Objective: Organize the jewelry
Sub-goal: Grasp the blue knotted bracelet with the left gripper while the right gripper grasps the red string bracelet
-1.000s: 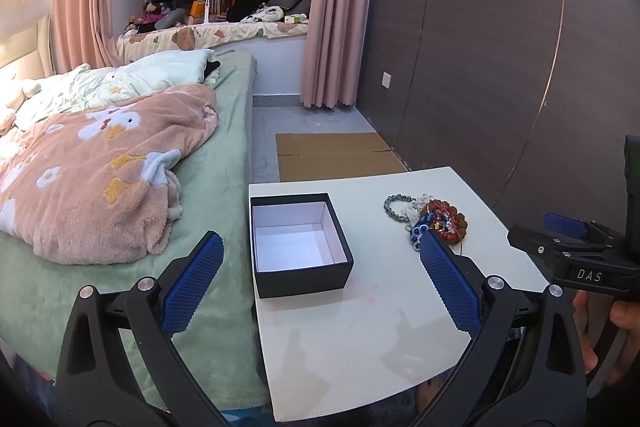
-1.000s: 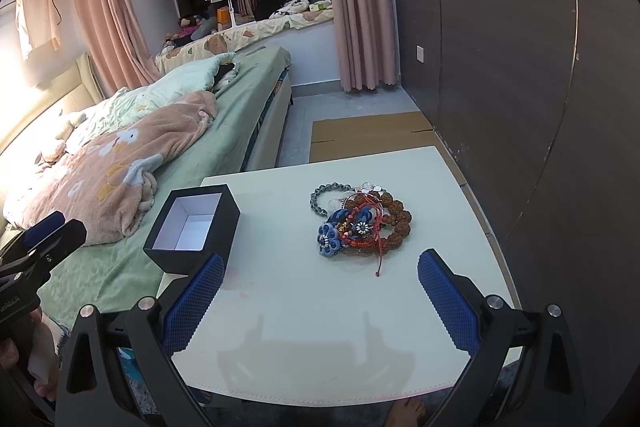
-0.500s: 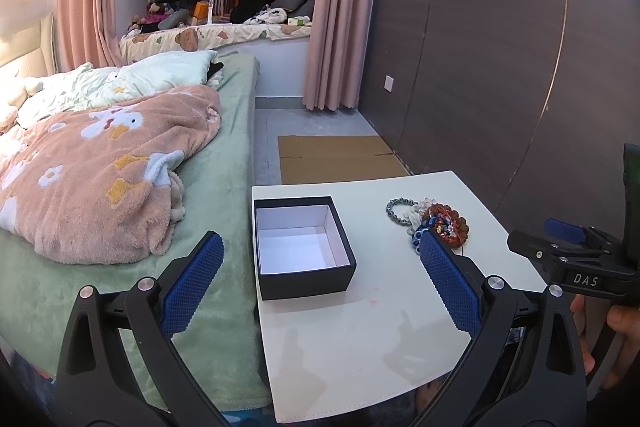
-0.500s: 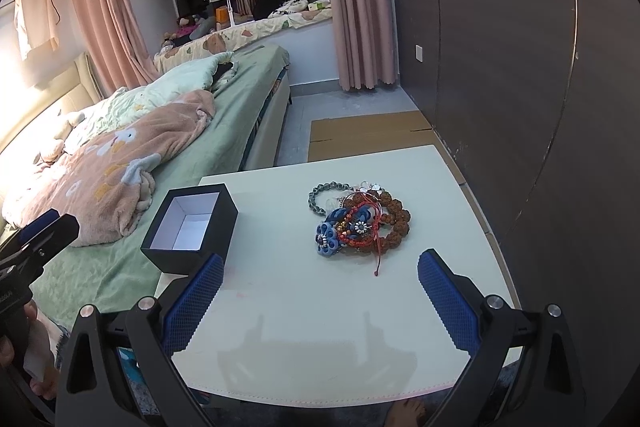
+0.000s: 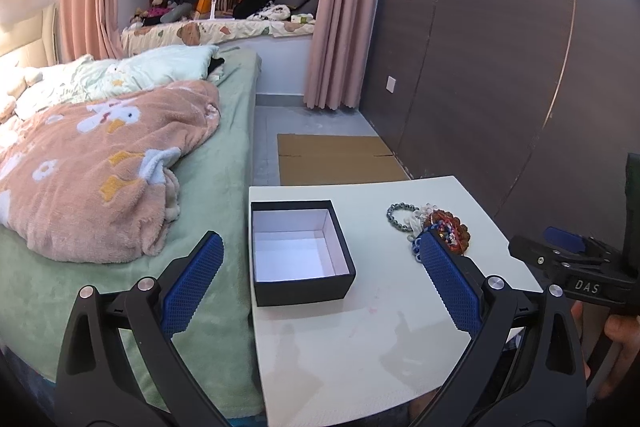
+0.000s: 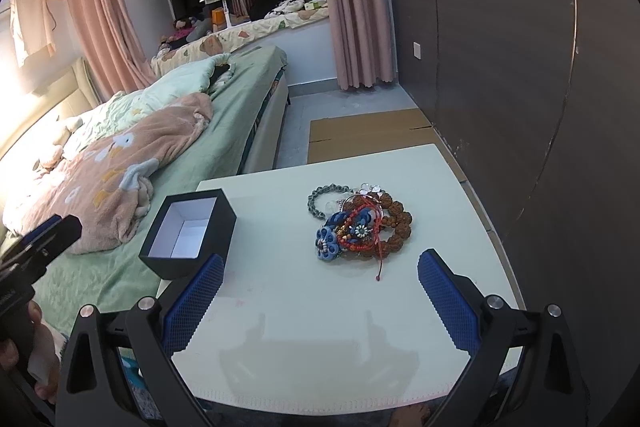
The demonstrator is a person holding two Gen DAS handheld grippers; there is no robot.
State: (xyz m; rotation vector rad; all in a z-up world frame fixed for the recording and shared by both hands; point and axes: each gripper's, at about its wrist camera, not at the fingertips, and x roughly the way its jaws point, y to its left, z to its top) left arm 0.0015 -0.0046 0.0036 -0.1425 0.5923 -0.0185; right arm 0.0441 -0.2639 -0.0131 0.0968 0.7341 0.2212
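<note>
In the left wrist view the left tool (image 5: pixel 316 281) is held wide open and empty over the counter (image 5: pixel 360 339) before the open-topped black box (image 5: pixel 300 251), while in the right wrist view the right tool (image 6: pixel 320 297), likewise spread and empty, is faced by the heaped bracelets (image 6: pixel 358 225), a red cord (image 6: pixel 379 263) trailing toward it

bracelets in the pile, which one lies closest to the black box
The grey-green beaded bracelet, at the pile's far-left edge. It lies mostly clear of the tangle, while the brown wooden-bead bracelet and blue flower piece sit farther from the black box.
</note>
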